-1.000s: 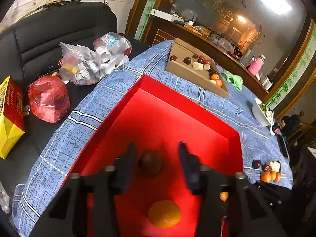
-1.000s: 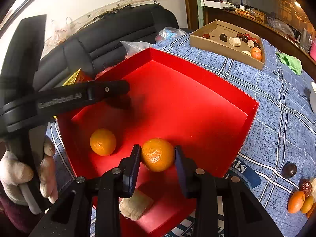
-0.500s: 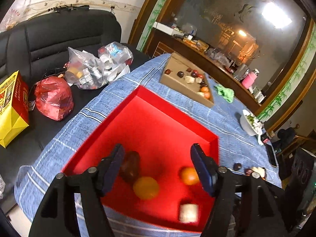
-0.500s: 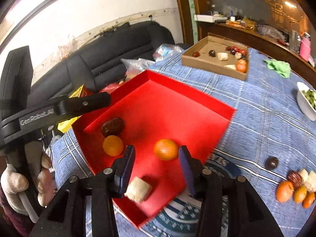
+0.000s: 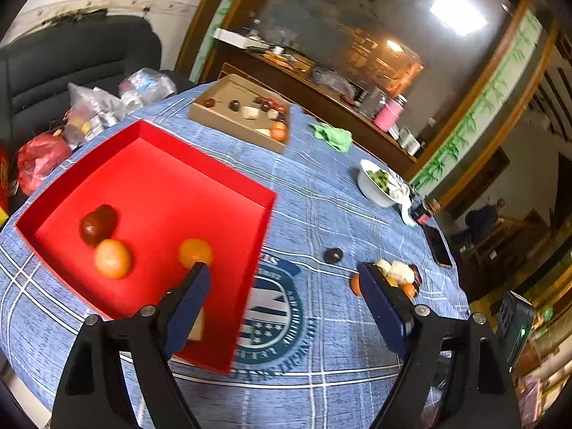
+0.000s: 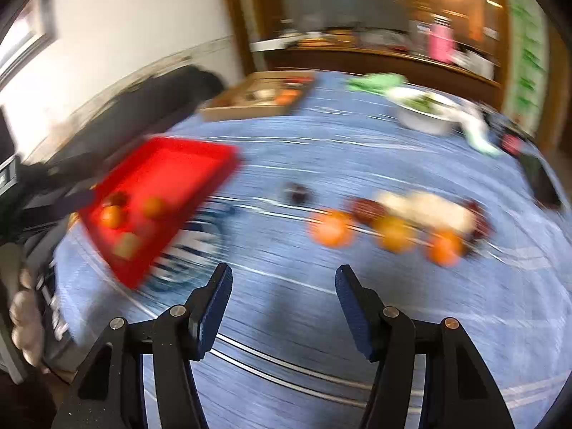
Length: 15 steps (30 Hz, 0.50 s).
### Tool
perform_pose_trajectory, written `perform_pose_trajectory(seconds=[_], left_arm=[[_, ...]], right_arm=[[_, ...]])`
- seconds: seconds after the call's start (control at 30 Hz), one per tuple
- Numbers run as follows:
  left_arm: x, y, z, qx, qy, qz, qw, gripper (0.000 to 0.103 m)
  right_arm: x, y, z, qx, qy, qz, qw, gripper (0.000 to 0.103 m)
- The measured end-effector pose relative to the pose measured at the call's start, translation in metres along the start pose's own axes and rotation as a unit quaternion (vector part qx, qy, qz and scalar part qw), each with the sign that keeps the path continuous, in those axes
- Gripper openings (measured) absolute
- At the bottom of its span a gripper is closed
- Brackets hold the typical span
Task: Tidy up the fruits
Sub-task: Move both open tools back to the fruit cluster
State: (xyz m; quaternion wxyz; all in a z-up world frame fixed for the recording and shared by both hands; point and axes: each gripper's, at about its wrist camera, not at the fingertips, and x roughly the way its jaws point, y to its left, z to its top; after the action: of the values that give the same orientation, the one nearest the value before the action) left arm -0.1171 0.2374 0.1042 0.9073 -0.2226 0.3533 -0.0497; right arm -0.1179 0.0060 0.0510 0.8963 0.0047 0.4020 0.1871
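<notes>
While its jaws have just been opening, the left gripper (image 5: 282,271) stands spread wide with nothing between its dark blue padded fingers (image 5: 380,304), over the blue checked tablecloth (image 5: 321,321) beside the shallow red cardboard tray (image 5: 221,164). Its left finger overlaps the tray's near corner, just below a round orange fruit (image 5: 195,252); a second orange fruit (image 5: 112,258) and a dark reddish-brown fruit (image 5: 98,223) lie touching farther left in the tray. Near the right fingertip sits a loose heap of orange, white and dark fruit pieces (image 5: 400,275), with a single dark round fruit (image 5: 333,255) apart from it on the cloth.

The right gripper (image 6: 282,273) is also parted and empty, its jaws likewise just opening (this view is badly blurred). Beyond its fingers lies the same heap, three orange fruits (image 6: 393,234) in a row nearest. An open brown cardboard box (image 5: 228,121) holding more fruit and a white bowl (image 5: 371,189) stand at the table's far side.
</notes>
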Motion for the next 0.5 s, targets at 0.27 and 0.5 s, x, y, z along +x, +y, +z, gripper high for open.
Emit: perform_pose_trajectory(seconds=[0.27,0.5], left_arm=[[0.028,-0.026,-0.014,0.024,0.032,-0.005,0.9992,0.084],[0.044,-0.031,-0.023,0.039,0.049,-0.012,0.998,0.084]], right_arm=[[-0.019,-0.105,-0.014,0.111,-0.002,-0.046,0.993,0.064],[0.013,-0.092,0.012,0.099,0.0,0.005,0.995,0.064]])
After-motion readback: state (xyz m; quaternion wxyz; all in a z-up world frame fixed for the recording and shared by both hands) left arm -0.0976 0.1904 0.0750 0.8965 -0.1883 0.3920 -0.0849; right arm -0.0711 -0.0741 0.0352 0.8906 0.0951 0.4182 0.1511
